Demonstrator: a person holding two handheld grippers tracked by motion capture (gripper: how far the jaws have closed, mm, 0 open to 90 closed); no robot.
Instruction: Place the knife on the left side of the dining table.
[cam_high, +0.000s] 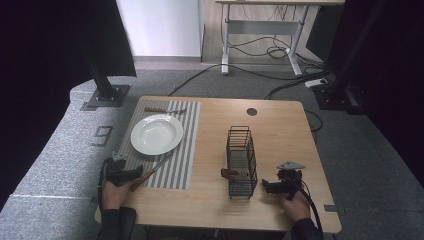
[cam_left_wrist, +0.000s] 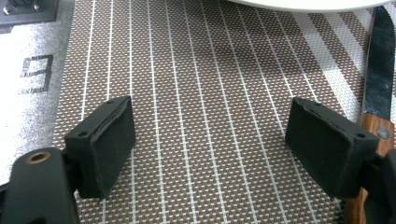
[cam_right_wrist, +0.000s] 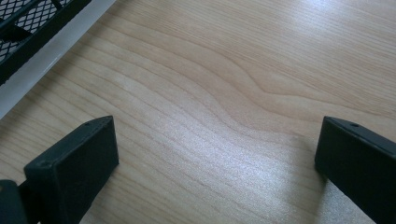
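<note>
Wooden desk, light grain, bearing everything. On its left part, a striped placemat. Right of centre, a black wire rack standing upright, with a brown-handled utensil poking out of its lower left side. On the placemat, a white plate, empty. Beyond the plate, at the mat's far edge, another wooden-handled utensil lying crosswise. Near the mat's front, a knife with wooden handle and dark blade, lying at a slant, blade tip toward the plate, handle toward the near left corner.

Left gripper held at the front left corner of the mat, just beside the knife handle. In the left gripper view, fingers spread wide over the bare weave, nothing between them, the knife just outside the right-hand finger.

Right gripper held low just right of the rack's foot. In the right gripper view, fingers wide apart above bare wood, gripping nothing, the rack's mesh at upper left.
</note>
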